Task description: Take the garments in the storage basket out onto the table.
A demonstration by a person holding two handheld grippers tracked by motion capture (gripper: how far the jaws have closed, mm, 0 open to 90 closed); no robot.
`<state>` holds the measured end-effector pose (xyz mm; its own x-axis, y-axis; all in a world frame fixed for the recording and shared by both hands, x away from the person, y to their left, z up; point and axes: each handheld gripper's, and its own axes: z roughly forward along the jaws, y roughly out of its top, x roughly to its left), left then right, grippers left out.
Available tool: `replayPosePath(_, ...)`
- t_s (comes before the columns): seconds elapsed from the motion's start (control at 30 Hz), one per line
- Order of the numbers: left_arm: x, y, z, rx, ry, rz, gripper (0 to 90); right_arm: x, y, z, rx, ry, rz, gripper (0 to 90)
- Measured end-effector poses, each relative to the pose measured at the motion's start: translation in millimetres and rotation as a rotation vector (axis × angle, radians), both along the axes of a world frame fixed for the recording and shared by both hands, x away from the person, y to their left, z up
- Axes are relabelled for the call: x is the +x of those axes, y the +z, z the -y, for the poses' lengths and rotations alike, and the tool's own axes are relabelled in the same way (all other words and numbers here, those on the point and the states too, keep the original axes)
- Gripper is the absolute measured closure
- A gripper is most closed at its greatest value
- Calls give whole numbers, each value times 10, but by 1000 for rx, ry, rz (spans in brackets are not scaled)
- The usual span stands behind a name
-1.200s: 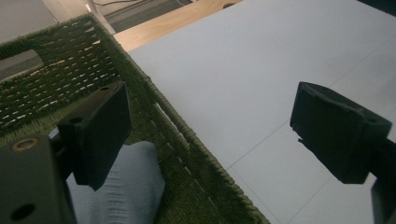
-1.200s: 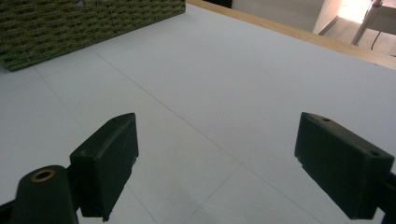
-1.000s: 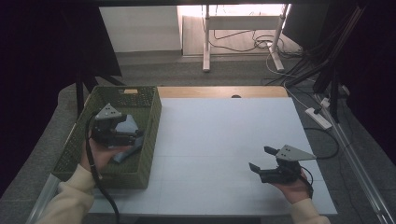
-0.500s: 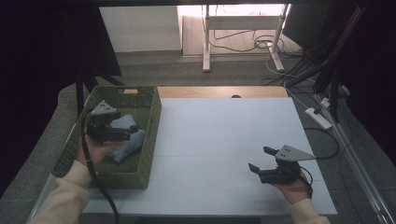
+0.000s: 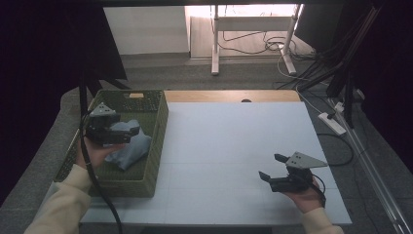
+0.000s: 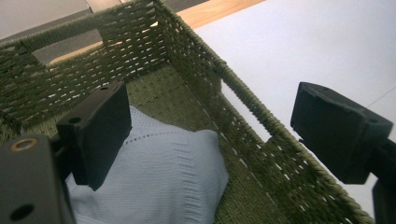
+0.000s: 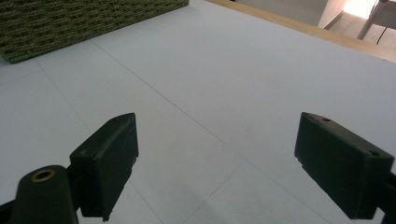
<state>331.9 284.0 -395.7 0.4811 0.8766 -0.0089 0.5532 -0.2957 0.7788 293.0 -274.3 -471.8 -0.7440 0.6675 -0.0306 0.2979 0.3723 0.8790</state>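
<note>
Since a second ago the left gripper [image 5: 117,132] has moved toward the far end of the green woven basket [image 5: 158,141], at the left edge of the desk [image 5: 234,146], and its jaws are apart with nothing between them, so I judge the pale blue cloth [image 6: 159,182] is released. The cloth lies crumpled on the basket floor, soft and knitted. The right gripper [image 5: 272,168] rests open-jawed near the desk's front right corner.

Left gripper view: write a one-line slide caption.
Open left gripper above a pale blue knitted cloth lying in the green woven basket.
</note>
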Motion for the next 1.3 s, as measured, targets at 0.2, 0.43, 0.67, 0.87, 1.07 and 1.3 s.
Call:
replayPosePath(0.2, 66, -18, -30, 10, 5, -11, 124, -2, -4, -5, -4, 1, 0, 138)
replayPosePath(0.43, 108, -42, -86, 11, 18, -26, 122, -2, -5, -5, -5, -3, 2, 139)
replayPosePath(0.67, 167, -70, -174, 14, 33, -43, 114, 4, -12, -3, -10, 1, -6, 139)
replayPosePath(0.87, 204, -122, -233, 15, 42, -60, 113, 2, -15, -8, -16, 5, -6, 138)
replayPosePath(1.07, 228, -169, -281, 20, 47, -71, 117, 3, -20, -13, -18, 6, -8, 138)
replayPosePath(1.3, 277, -245, -323, 34, 51, -105, 115, 1, -23, -17, -21, 8, -10, 138)
